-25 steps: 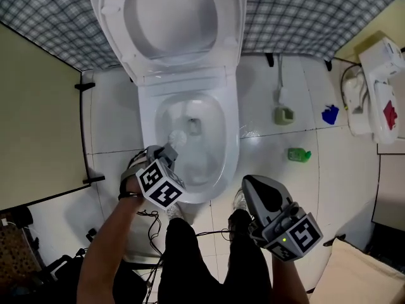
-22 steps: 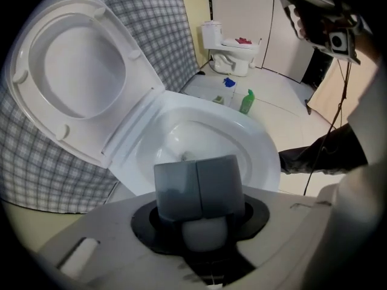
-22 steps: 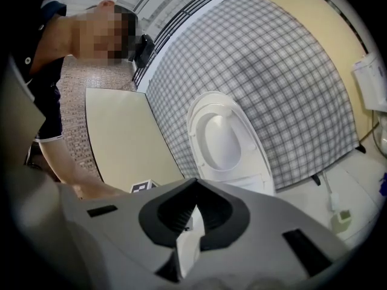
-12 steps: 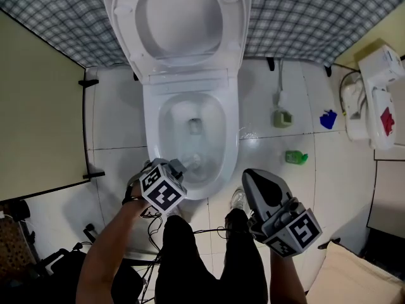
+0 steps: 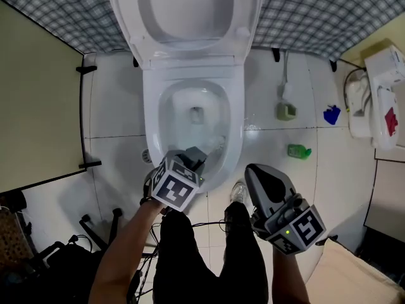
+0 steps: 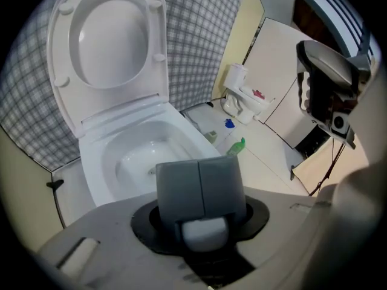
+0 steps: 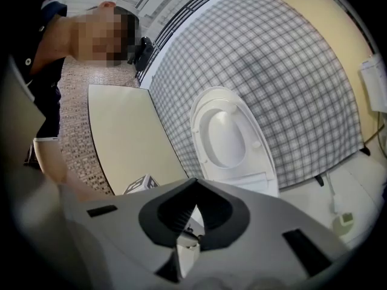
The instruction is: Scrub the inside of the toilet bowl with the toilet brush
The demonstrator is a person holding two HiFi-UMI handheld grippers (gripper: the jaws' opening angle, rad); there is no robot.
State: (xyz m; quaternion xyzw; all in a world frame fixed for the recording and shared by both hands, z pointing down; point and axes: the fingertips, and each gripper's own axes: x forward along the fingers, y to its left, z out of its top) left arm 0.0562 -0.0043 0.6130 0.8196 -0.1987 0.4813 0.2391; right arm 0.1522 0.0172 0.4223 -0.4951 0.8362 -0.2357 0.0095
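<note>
The pale-handled toilet brush (image 6: 202,231) shows only its rounded handle end, pinched between the two grey pads of the left gripper (image 5: 193,156). That gripper tips down over the front rim of the white ceramic toilet bowl (image 5: 233,116), with the white seat and lid (image 5: 190,18) flipped up. The bristle end's hidden, so can't tell where it touches. The right gripper (image 5: 255,173) hangs just right of the bowl over the white tiled floor (image 5: 342,176), fingers pressed together on nothing, and a green bottle (image 5: 299,151) lies further out.
</note>
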